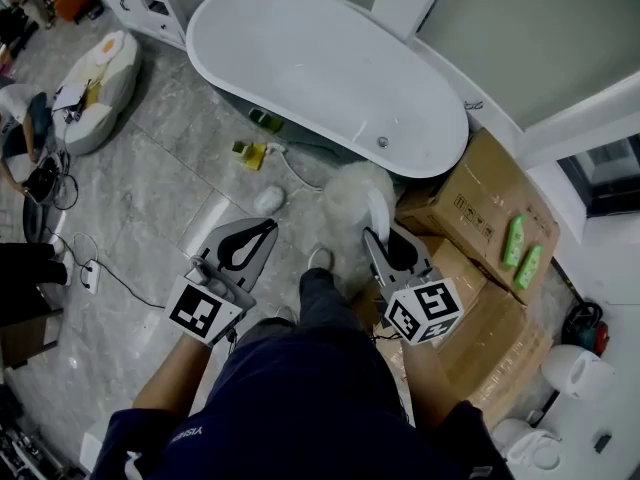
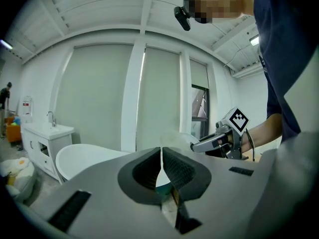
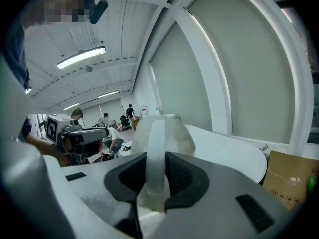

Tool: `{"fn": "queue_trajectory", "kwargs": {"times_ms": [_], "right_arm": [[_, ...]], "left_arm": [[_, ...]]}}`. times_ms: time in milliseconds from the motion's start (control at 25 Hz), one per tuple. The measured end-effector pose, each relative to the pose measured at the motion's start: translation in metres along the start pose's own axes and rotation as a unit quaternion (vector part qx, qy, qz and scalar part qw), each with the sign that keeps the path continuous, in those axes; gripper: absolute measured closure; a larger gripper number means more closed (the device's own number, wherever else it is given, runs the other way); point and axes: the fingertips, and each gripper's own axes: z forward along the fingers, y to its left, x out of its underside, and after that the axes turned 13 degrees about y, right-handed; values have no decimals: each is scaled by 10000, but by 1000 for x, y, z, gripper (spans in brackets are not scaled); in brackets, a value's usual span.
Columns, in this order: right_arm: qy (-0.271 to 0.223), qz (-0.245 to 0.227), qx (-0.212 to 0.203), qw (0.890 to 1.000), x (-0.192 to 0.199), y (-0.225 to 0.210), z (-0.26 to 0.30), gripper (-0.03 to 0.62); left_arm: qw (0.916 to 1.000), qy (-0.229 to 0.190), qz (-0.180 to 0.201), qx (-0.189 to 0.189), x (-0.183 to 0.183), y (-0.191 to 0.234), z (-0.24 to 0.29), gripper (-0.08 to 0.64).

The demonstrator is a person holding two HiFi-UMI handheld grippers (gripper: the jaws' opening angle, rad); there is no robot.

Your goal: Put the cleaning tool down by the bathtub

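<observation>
Grey tiled floor (image 1: 150, 198), white bathtub (image 1: 300, 58) ahead of both tongs. Low down, the left gripper (image 1: 262, 233) points forward, jaws pressed together on nothing. The right gripper (image 1: 380, 240) clamps the handle of the fluffy cleaning tool (image 1: 350, 193), just short of the tub. Cardboard boxes (image 1: 480, 208) crowd its right.

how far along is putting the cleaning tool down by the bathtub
Done: the right gripper is clamped on the fluffy cleaning tool, close to the bathtub. In hand: the tool is held off the floor by the tub's end. Left: lower it to the floor beside the tub and release. The left gripper is shut, empty.
</observation>
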Motion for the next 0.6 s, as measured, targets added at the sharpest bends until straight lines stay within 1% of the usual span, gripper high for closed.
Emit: {"fn": "queue_trajectory", "kwargs": {"times_ms": [360,600], "right_arm": [[184,95,-149,9997,-31,-79,47,494],[263,168,-205,9993,-44,-117,74,494]], "left_arm": [[9995,289,-97,-124,-22,39,80,522],[9989,450,-93,-111,-33,59,124,522]]}}
